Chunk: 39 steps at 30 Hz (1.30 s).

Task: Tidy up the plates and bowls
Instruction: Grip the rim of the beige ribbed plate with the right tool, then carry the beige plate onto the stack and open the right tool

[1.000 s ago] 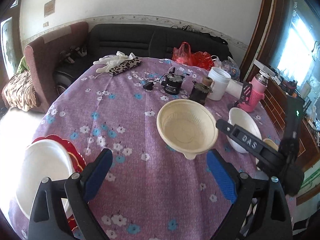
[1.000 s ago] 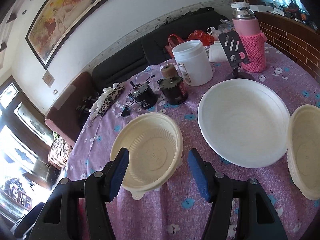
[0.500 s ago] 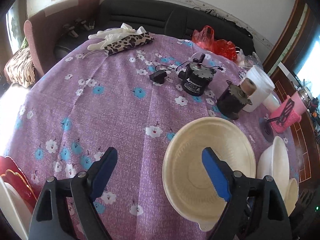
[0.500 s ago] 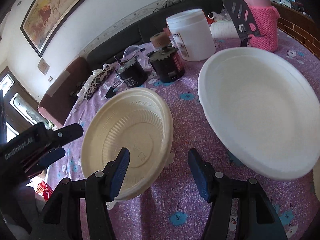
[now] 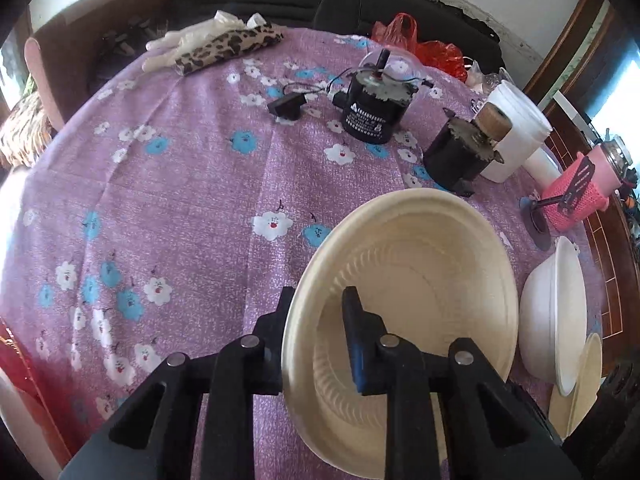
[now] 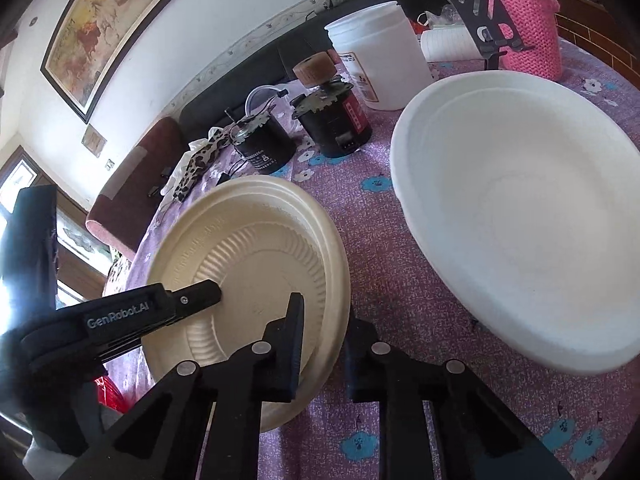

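A cream ribbed bowl (image 5: 420, 280) sits on the purple flowered tablecloth (image 5: 180, 200). My left gripper (image 5: 318, 320) straddles its left rim, one finger outside and one inside. Its jaws are closing, with the pads on the rim. From the other side, my right gripper (image 6: 324, 332) is shut on the same cream bowl (image 6: 248, 264) at its near right rim. In the right wrist view the left gripper's finger (image 6: 196, 294) reaches into the bowl. A larger white bowl (image 6: 520, 220) stands just right of it, apart. Another cream bowl (image 5: 580, 384) lies beyond the white bowl (image 5: 556, 312).
Two black motors (image 5: 372, 108) (image 5: 460, 152), a white jar (image 5: 516, 132), a pink-sleeved flask (image 5: 580, 188) and a phone stand (image 6: 480, 20) crowd the far side. A leopard-print cloth (image 5: 224, 46) lies at the far edge. Red plates (image 5: 12, 360) show at the left edge.
Both grippers came down onto the cream bowl from opposite sides. Their jaws went from wide apart to clamped on its rim.
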Available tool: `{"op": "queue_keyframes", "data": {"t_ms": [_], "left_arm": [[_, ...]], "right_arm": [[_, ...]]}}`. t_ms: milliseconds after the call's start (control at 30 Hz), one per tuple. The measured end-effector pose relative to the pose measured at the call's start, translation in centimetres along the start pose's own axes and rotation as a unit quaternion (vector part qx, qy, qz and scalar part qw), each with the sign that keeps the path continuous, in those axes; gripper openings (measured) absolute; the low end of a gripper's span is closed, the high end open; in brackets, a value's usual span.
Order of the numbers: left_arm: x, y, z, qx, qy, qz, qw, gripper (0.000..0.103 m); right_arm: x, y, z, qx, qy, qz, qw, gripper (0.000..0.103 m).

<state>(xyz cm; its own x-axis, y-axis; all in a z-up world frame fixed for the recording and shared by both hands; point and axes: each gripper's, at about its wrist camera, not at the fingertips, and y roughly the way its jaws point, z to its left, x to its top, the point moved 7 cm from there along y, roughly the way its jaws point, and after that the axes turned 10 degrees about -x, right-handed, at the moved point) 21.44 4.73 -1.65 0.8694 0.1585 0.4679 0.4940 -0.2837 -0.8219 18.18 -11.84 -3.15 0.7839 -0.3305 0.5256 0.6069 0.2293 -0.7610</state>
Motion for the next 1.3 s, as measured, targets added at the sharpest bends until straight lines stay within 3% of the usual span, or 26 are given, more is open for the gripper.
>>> {"op": "queue_keyframes", "data": {"t_ms": [200, 367, 600, 800, 1000, 1300], "left_arm": [[-1.6, -5.4, -0.7, 0.026, 0.043, -0.047, 0.9977, 0.022], [-3.7, -10.6, 0.7, 0.061, 0.069, -0.094, 0.9913, 0.023], [-6.8, -18.3, 5.2, 0.089, 0.05, -0.146, 0.9839, 0.023], [-8.6, -23.2, 9.7, 0.103, 0.013, -0.184, 0.9775, 0.027], [-10.0, -25.0, 15.5, 0.126, -0.037, -0.194, 0.9722, 0.027], [-9.9, -23.4, 19.6, 0.161, -0.044, -0.174, 0.9706, 0.028]], "right_arm": [[-0.2, -1.2, 1.4, 0.02, -0.007, -0.007, 1.0, 0.017], [-1.5, -3.4, 4.7, 0.052, -0.047, -0.021, 0.997, 0.017], [-5.2, -8.4, 11.8, 0.108, -0.126, -0.045, 0.985, 0.017], [-8.5, -11.2, 18.1, 0.145, -0.165, -0.024, 0.975, 0.017], [-12.2, -11.7, 24.2, 0.135, -0.226, -0.008, 0.965, 0.017], [-15.1, -8.9, 27.6, 0.089, -0.268, 0.014, 0.959, 0.018]]}}
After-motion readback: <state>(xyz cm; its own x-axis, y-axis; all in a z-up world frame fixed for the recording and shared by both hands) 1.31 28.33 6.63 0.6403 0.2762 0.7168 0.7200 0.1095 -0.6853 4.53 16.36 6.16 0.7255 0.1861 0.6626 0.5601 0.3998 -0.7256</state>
